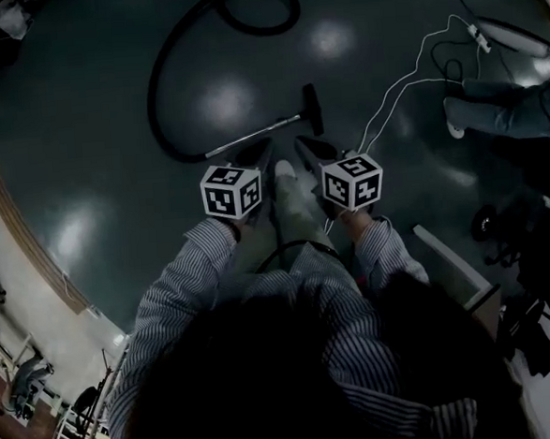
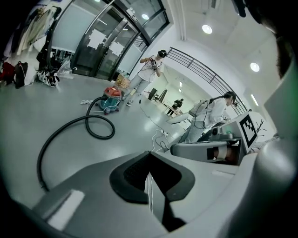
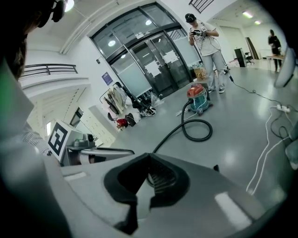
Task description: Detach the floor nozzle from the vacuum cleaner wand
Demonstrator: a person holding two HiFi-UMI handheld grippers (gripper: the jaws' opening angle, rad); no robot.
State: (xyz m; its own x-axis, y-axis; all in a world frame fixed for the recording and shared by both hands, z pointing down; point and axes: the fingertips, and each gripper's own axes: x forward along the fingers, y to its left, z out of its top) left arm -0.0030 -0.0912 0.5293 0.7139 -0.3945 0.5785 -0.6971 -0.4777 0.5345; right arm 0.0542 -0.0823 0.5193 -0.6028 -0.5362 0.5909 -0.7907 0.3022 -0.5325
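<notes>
Head view: the person in a striped shirt looks down at a dark, glossy floor (image 1: 81, 134). The left gripper (image 1: 252, 157) and the right gripper (image 1: 317, 152) are held side by side, each with its marker cube toward the camera. Ahead of them the wand (image 1: 255, 135) lies slanted on the floor. The floor nozzle (image 1: 312, 108) is joined to its far end, near the right gripper's jaws but apart from them. A black hose (image 1: 158, 86) curves away from the wand's near end into a loop at the top. A white cable (image 1: 399, 85) runs off to the right, toward another person's legs (image 1: 502, 113).

Left gripper view: the left gripper (image 2: 149, 155) has its jaws closed tip to tip, with nothing gripped. Only a thin slit below the tips shows floor and white cable. Beyond lie the hose (image 2: 88, 122) and the red-and-teal vacuum body (image 2: 110, 98), with a standing person (image 2: 150, 69) behind it.

Right gripper view: the right gripper (image 3: 149, 158) also has its jaws closed together on nothing. The hose (image 3: 195, 131) loops back to the vacuum body (image 3: 198, 97).
</notes>
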